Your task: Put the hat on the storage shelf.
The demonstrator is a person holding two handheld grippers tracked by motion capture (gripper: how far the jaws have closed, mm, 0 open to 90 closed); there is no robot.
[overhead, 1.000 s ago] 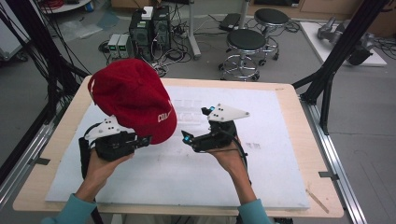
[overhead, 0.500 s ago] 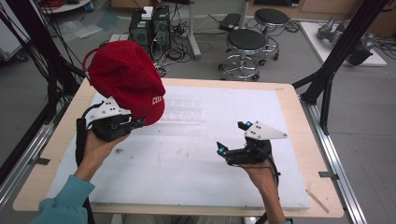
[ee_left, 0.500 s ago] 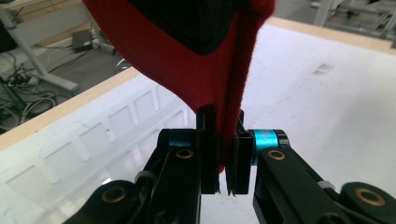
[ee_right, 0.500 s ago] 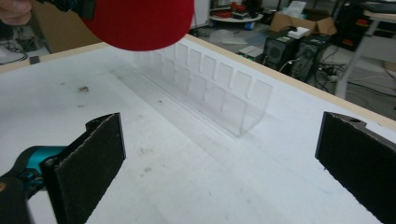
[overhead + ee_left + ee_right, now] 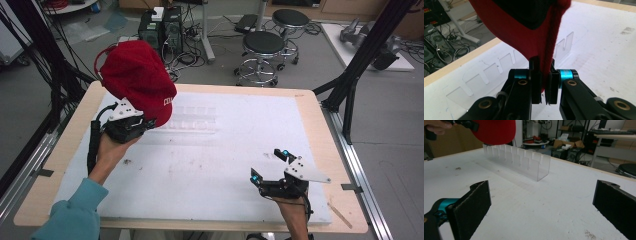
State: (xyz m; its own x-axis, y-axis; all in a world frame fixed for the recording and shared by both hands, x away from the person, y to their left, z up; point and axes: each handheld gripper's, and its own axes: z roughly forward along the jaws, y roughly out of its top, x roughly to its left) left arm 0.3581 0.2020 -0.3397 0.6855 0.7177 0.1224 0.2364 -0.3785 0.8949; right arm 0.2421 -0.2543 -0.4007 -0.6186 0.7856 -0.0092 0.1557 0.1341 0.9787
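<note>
The red cap (image 5: 137, 80) hangs above the table's (image 5: 310, 107) far left corner, its edge pinched in the clenched left gripper (image 5: 145, 122), just over the left end of the clear slotted rack (image 5: 192, 122). The right gripper (image 5: 270, 167), jaws spread wide and empty, sits well apart near the front right, so the left hand is the nearer one

A red cap (image 5: 136, 80) with white lettering on its side hangs in the air over the far left of the desk (image 5: 310, 107), its edge pinched between the fingers (image 5: 535, 82) of the left gripper (image 5: 131, 125). Just to its right, a clear plastic slotted rack (image 5: 192, 119) stands on the white desk surface, empty.
</note>
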